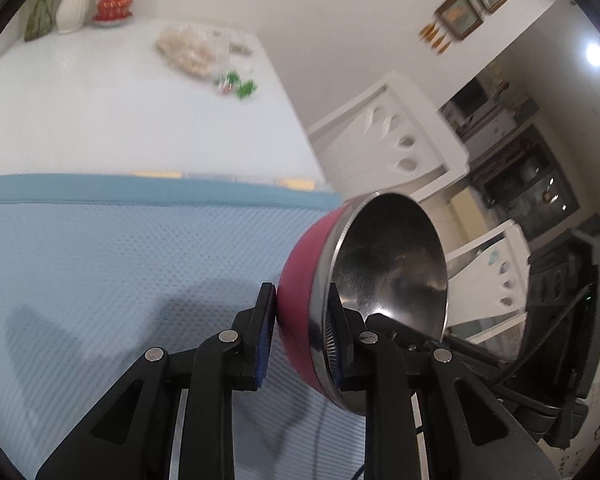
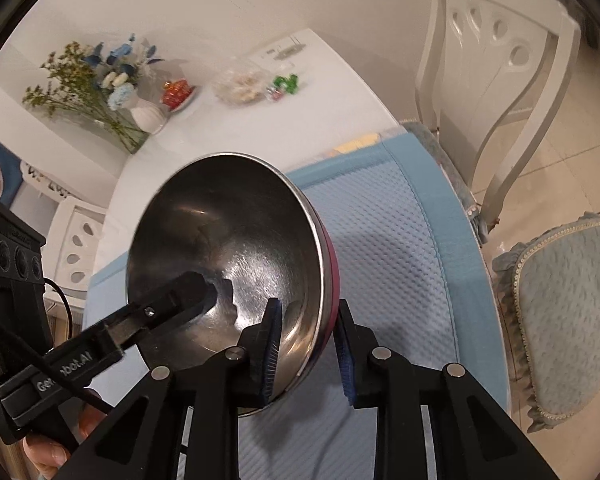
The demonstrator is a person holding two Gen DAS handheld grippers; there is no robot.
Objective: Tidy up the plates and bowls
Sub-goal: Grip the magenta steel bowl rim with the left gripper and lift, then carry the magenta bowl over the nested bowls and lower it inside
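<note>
Both the left gripper (image 1: 300, 312) and right gripper (image 2: 310, 326) were clamped on the red steel bowl's (image 1: 392, 264) rim, lifted clear above the blue mat (image 1: 120, 260). The carry was likely underway; next called for level, matched travel.

White walls (image 1: 320, 20), two framed pictures (image 1: 472, 4) up high. White table (image 1: 100, 100) with blue mat (image 1: 100, 260), flower vase (image 2: 148, 114). White chairs (image 2: 500, 80) on pale tiled floor (image 2: 572, 160).
</note>
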